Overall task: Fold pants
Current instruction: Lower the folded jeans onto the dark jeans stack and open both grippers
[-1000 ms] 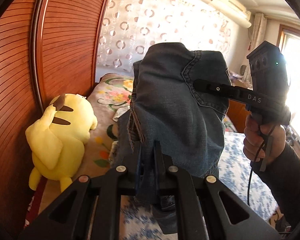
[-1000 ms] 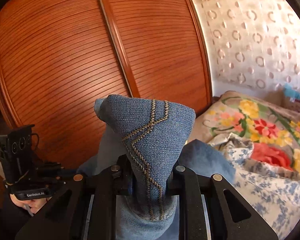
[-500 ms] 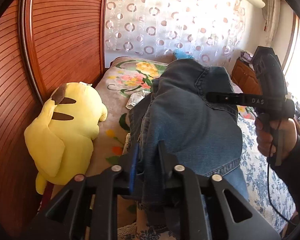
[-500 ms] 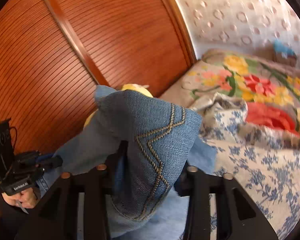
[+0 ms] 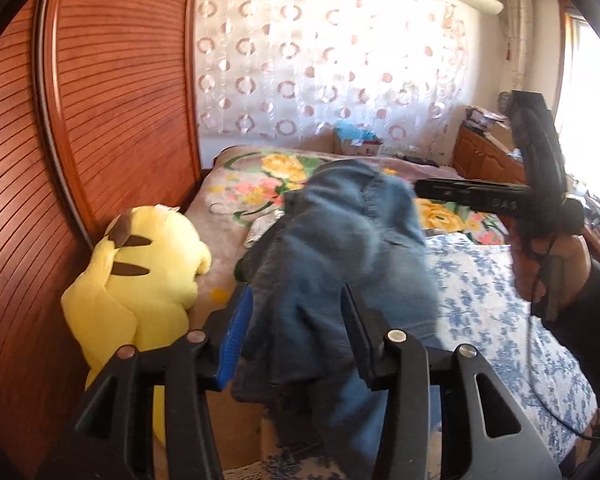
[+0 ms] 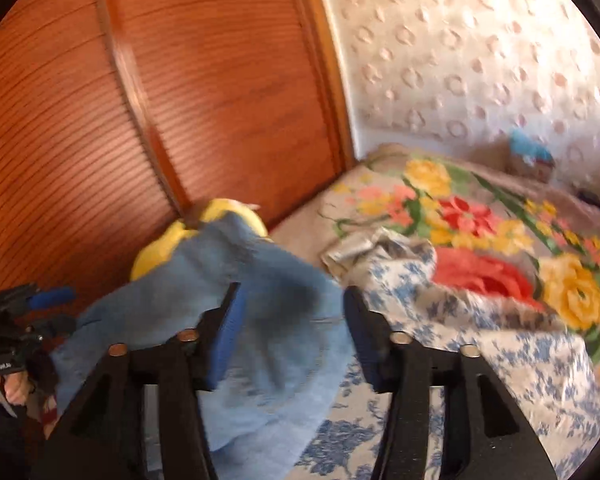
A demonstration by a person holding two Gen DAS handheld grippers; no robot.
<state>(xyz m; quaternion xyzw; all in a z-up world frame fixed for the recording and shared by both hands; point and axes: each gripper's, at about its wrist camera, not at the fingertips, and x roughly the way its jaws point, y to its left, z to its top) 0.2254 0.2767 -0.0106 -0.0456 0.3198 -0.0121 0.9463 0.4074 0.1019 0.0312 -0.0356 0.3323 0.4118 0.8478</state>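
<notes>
bed, jeans, yellow plush

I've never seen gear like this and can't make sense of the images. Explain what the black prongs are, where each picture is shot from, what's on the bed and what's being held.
There is no robot here. A person holds a handheld two-finger gripper in each hand, with a wide-angle camera on each looking along its fingers. One picture comes from the left gripper, the other from the right gripper; each view also catches the other tool at its edge.

On the bed lie a blue-flowered sheet, a bright floral blanket and a yellow plush toy beside the wooden wardrobe.

The blue jeans sit between both pairs of fingers. Both grippers have just been opening, the pads now stand apart from the denim, so the jeans look released onto the bed rather than gripped.
</notes>
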